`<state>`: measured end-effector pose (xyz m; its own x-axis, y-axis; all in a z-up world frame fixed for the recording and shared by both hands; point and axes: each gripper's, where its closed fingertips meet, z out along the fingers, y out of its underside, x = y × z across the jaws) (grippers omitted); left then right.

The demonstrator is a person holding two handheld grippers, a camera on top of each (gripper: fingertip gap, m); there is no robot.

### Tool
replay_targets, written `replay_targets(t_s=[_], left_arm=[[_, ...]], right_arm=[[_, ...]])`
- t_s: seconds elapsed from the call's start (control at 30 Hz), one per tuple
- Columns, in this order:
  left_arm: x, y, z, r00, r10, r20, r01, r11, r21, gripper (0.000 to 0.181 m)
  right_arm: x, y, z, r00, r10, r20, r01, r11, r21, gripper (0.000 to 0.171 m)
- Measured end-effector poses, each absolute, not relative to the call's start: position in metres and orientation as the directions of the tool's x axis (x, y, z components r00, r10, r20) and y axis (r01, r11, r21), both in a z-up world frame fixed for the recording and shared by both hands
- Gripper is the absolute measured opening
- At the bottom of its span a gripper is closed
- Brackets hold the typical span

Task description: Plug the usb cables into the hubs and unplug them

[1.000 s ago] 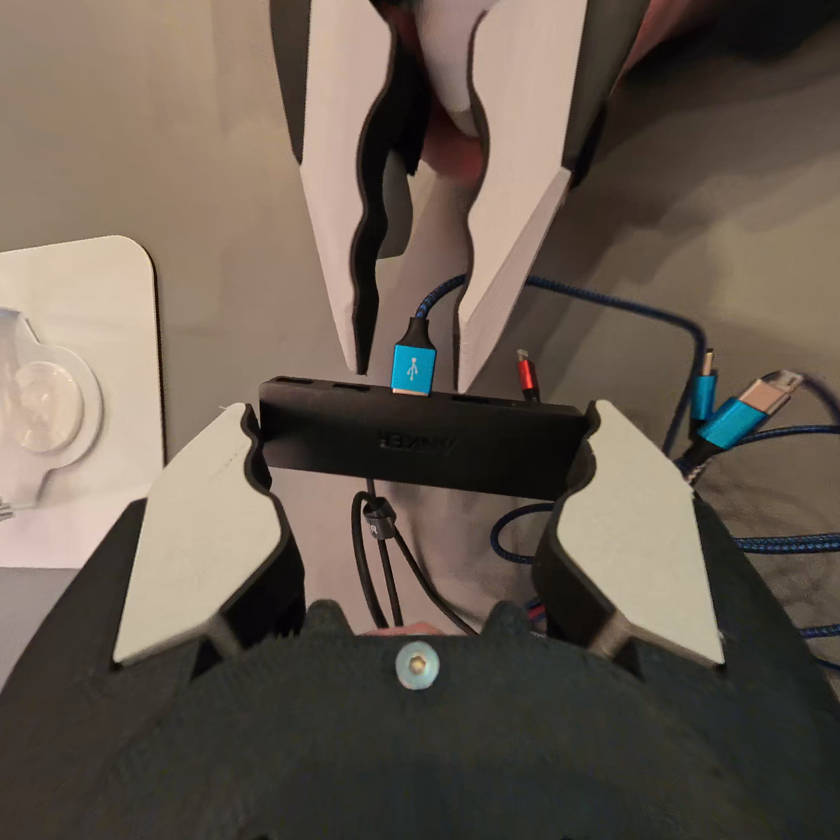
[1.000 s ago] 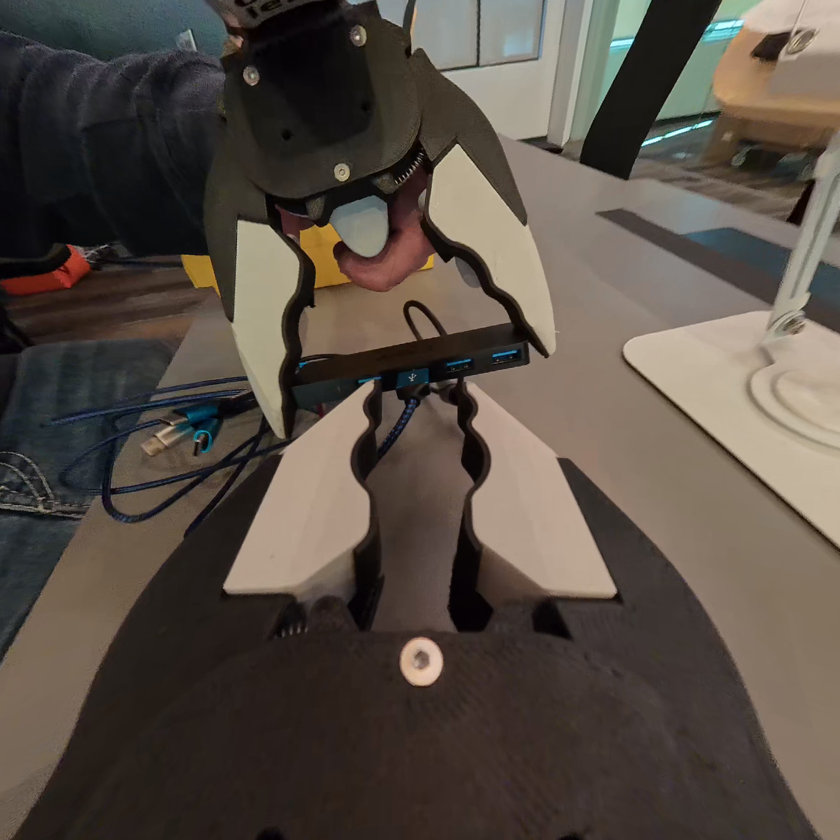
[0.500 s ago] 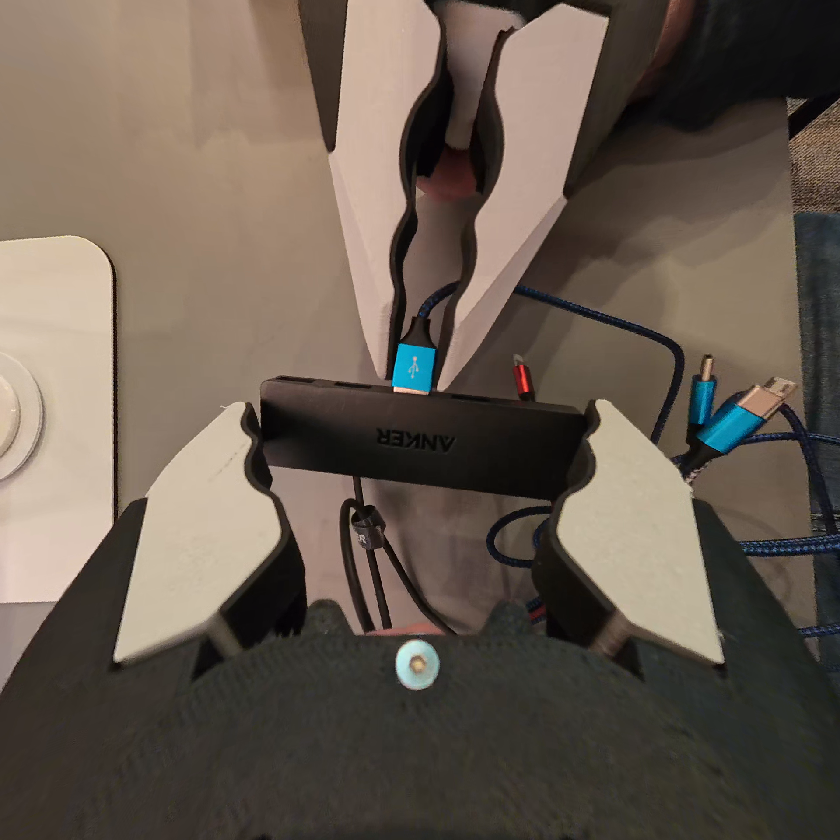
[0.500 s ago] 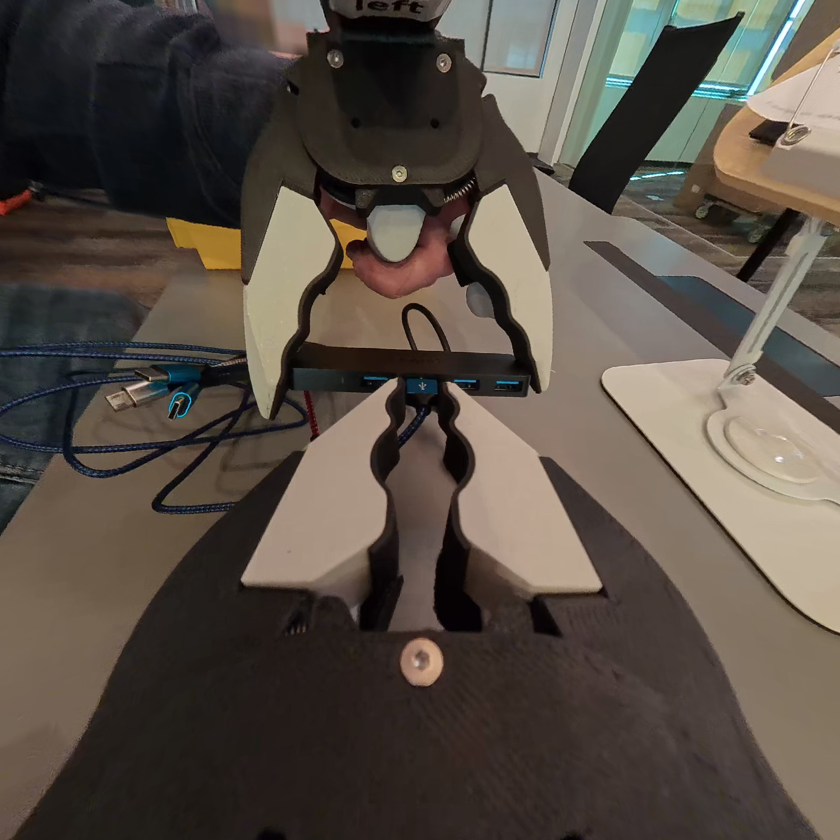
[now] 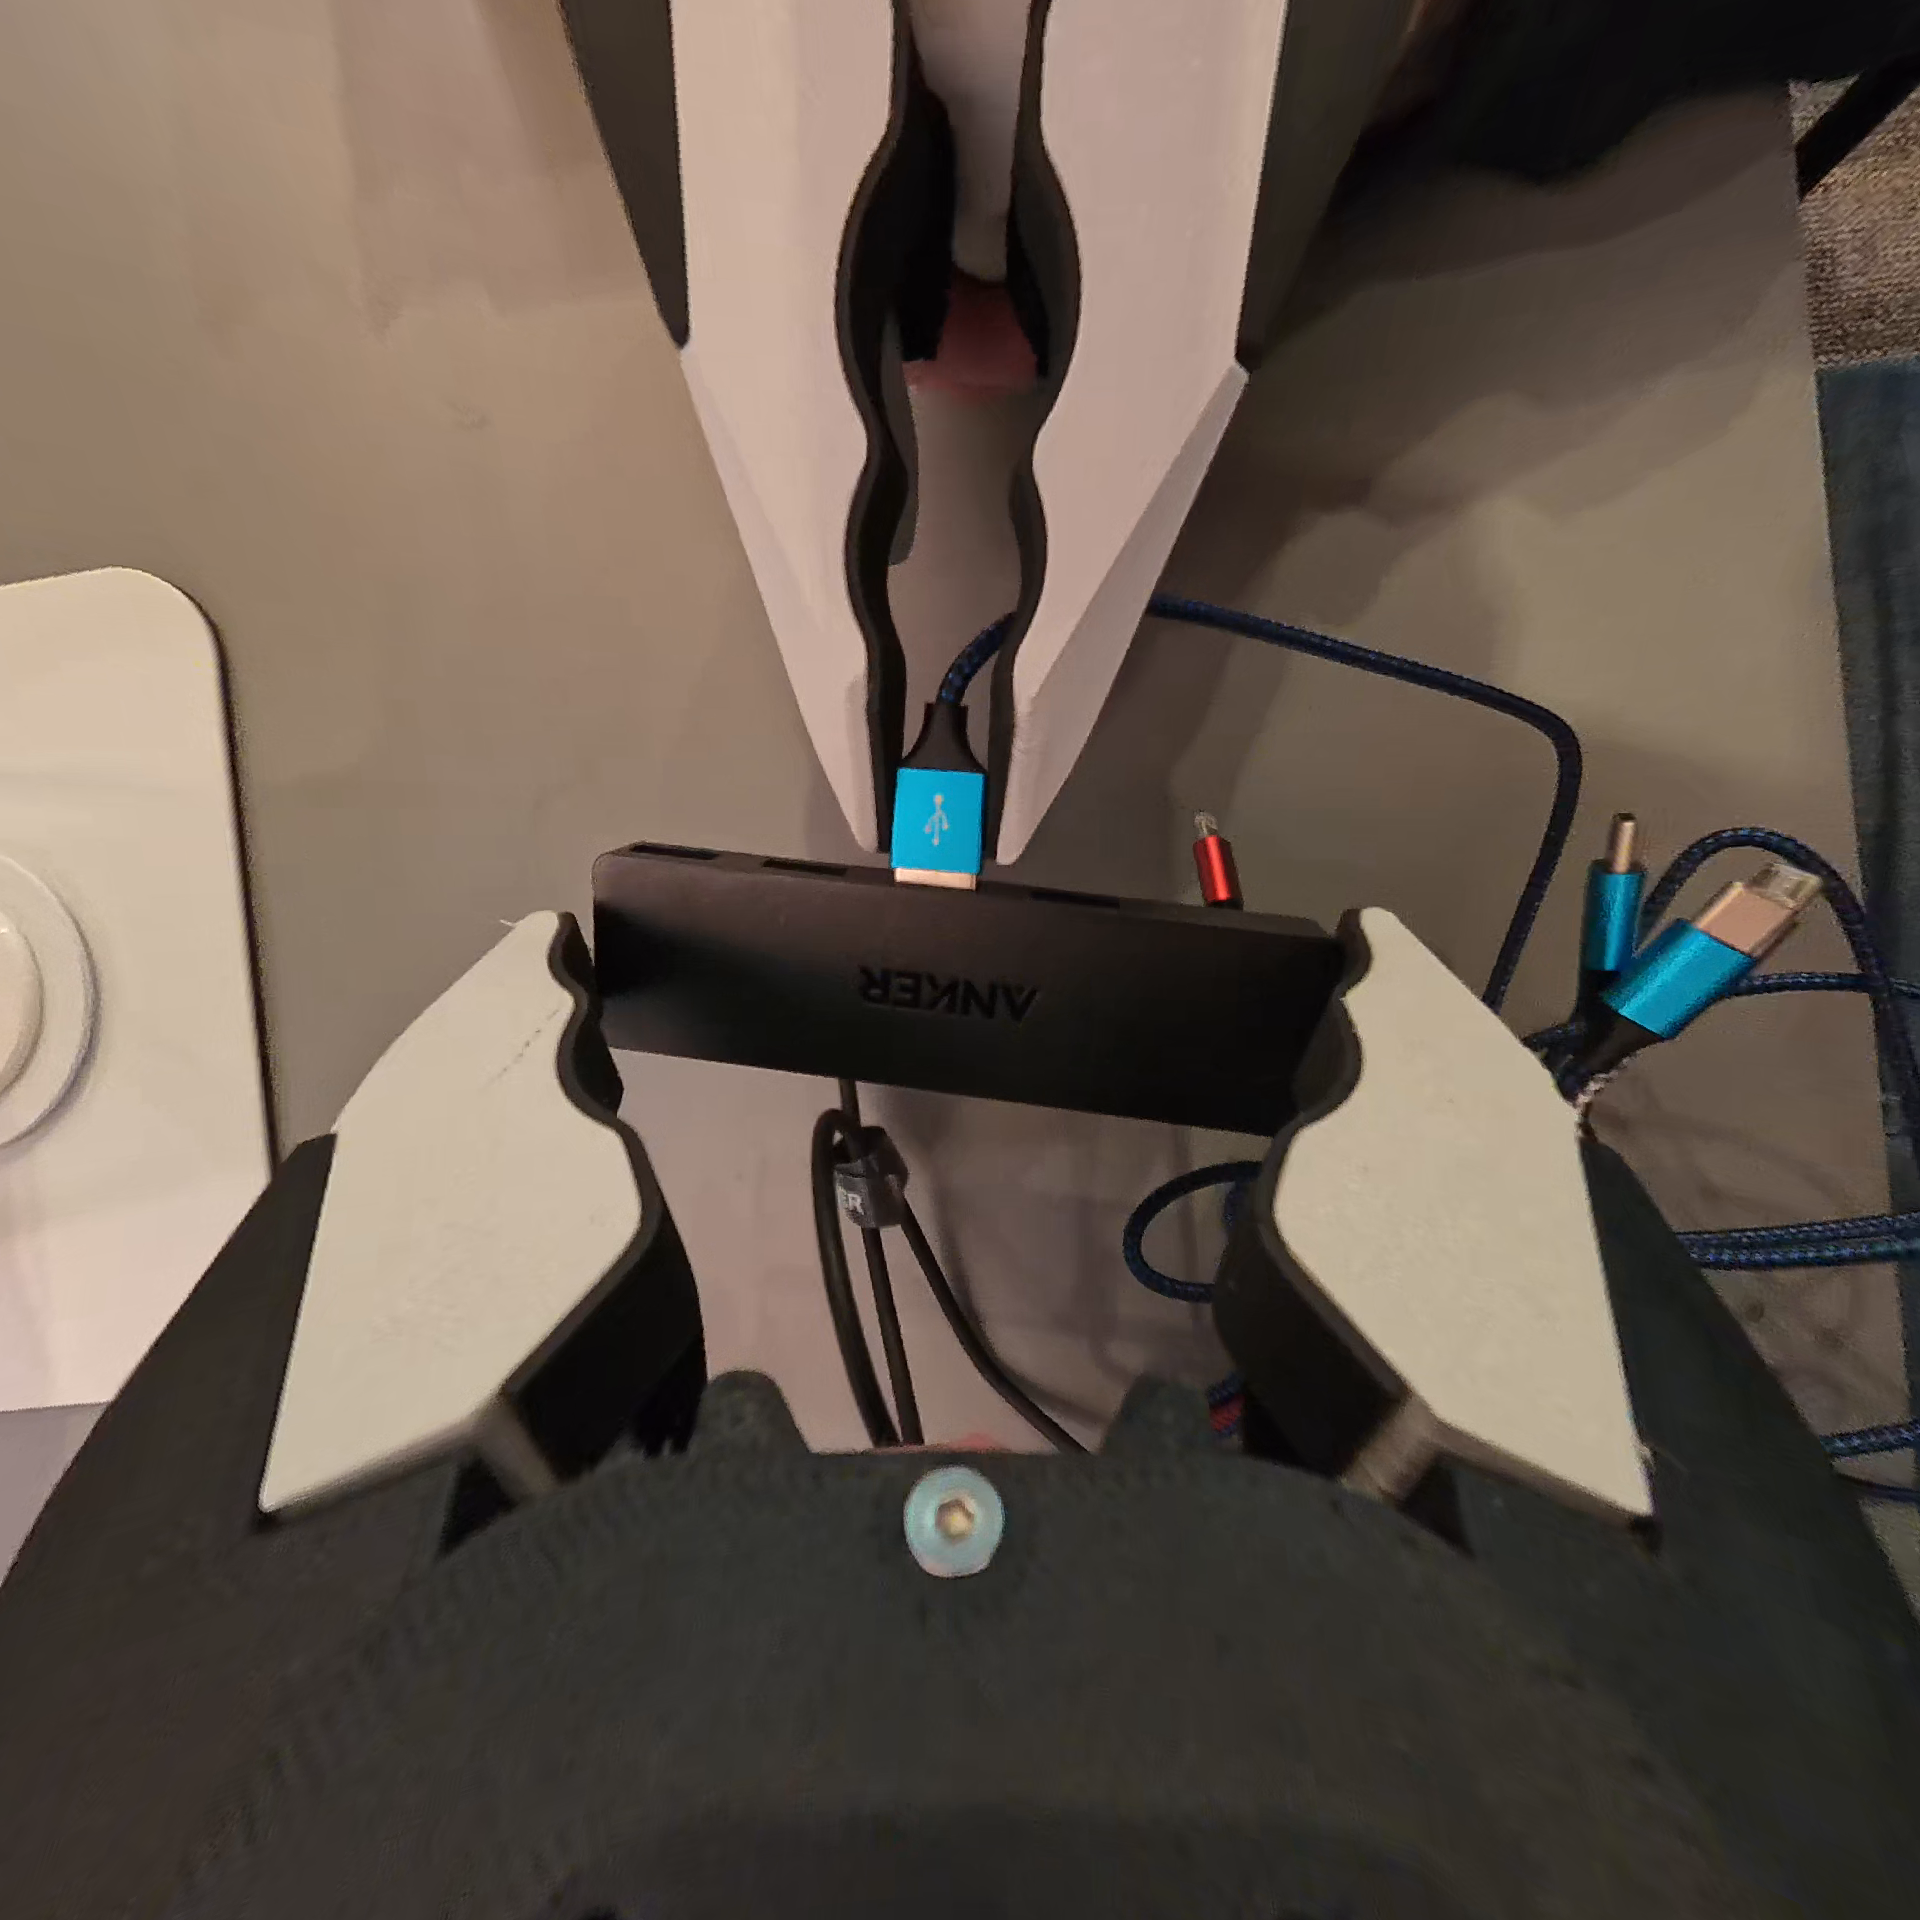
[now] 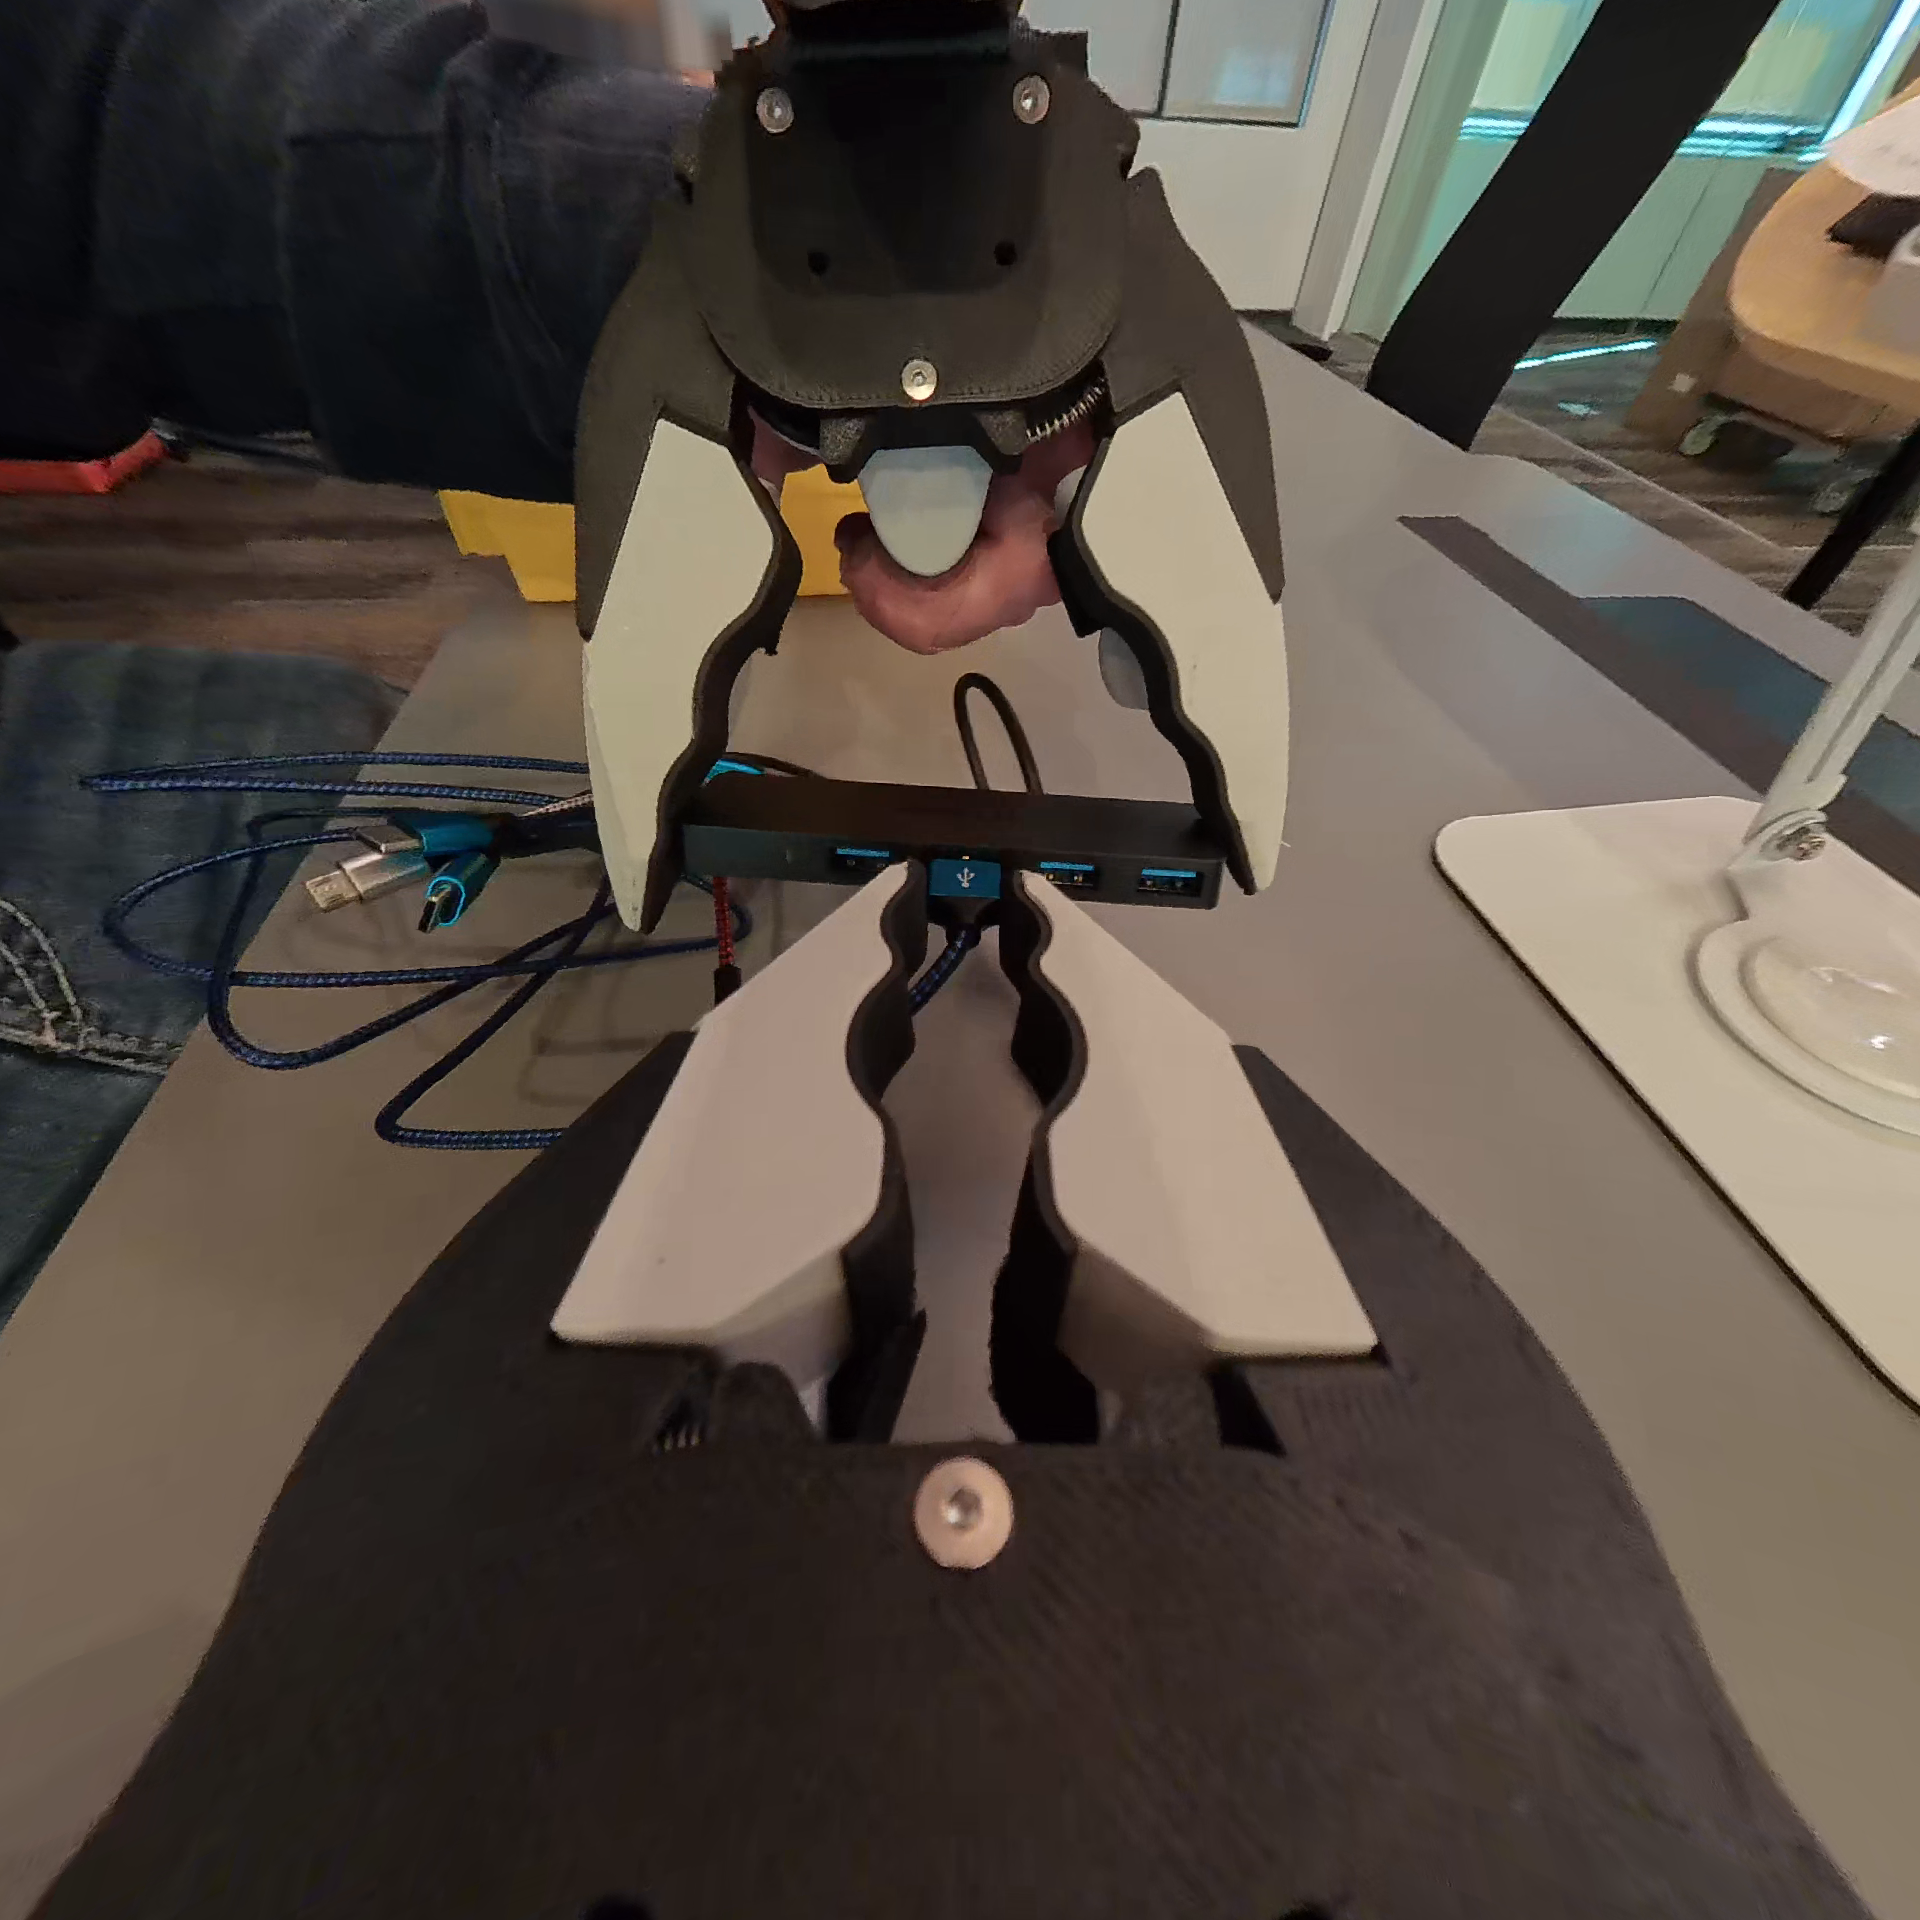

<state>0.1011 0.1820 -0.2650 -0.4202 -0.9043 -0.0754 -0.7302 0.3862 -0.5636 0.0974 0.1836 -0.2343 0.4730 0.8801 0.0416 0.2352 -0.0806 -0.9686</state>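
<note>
Hub (image 5: pixel 956 1003) lies crosswise on the desk (image 5: pixel 364 416), held end to end between the left claw (image 5: pixel 961 987) fingers. Right claw (image 5: pixel 940 842) opposite, its tips either side of the plug (image 5: pixel 938 826) seated in the hub's far edge. Loose cables (image 5: pixel 1662 966) right of the hub; flat stand base (image 5: pixel 94 935) to its left.

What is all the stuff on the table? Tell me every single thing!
hub: one, black, mid-table, ends clamped by the left gripper.
plug: one, bright blue, in the hub's port, between the right gripper's fingers.
loose cables: several, braided blue, one red-tipped, piled beside the hub.
stand base: one, white, at the table's other side.
table: one, grey.
bin: one, yellow, behind the table.
left gripper: black and white, holding the hub.
right gripper: black and white, gripping the plug.
</note>
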Motion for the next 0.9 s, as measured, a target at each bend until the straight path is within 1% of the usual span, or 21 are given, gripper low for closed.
replay_targets(t_s=[0.1,0.17,0.23,0.3,0.33,0.5,0.57,0.67,0.77,0.9], left_arm=[[0.102,0.192,-0.261,-0.394,-0.914,-0.098,-0.731,0.376,-0.570,0.127],[0.084,0.217,-0.273,-0.340,-0.930,-0.139,-0.797,0.364,-0.482,0.127],[0.069,0.230,-0.274,-0.288,-0.950,-0.118,-0.818,0.308,-0.486,0.127],[0.063,0.231,-0.267,-0.277,-0.953,-0.121,-0.808,0.299,-0.508,0.127],[0.066,0.229,-0.259,-0.279,-0.951,-0.135,-0.790,0.307,-0.531,0.127],[0.079,0.231,-0.238,-0.255,-0.948,-0.189,-0.747,0.317,-0.584,0.127],[0.083,0.234,-0.234,-0.229,-0.954,-0.195,-0.733,0.301,-0.610,0.127],[0.091,0.242,-0.228,-0.179,-0.958,-0.224,-0.710,0.283,-0.644,0.127],[0.098,0.249,-0.217,-0.137,-0.947,-0.291,-0.681,0.303,-0.666,0.127],[0.106,0.261,-0.196,-0.051,-0.934,-0.354,-0.639,0.303,-0.707,0.127]], right_arm=[[0.102,0.190,-0.229,0.562,0.817,0.131,0.278,-0.038,-0.960,0.011],[0.117,0.194,-0.221,0.620,0.775,0.123,0.241,-0.039,-0.970,0.012],[0.139,0.196,-0.214,0.646,0.760,0.069,0.171,-0.056,-0.984,0.012],[0.145,0.200,-0.221,0.648,0.761,0.006,0.134,-0.106,-0.985,0.012],[0.140,0.202,-0.229,0.634,0.773,-0.012,0.153,-0.140,-0.978,0.012],[0.124,0.206,-0.257,0.623,0.781,0.043,0.285,-0.175,-0.942,0.012],[0.121,0.202,-0.266,0.603,0.797,0.022,0.304,-0.204,-0.931,0.012],[0.116,0.199,-0.270,0.579,0.814,0.042,0.340,-0.194,-0.920,0.012],[0.116,0.201,-0.270,0.588,0.808,0.037,0.337,-0.203,-0.919,0.026],[0.118,0.200,-0.265,0.593,0.803,0.065,0.339,-0.175,-0.924,0.039]])
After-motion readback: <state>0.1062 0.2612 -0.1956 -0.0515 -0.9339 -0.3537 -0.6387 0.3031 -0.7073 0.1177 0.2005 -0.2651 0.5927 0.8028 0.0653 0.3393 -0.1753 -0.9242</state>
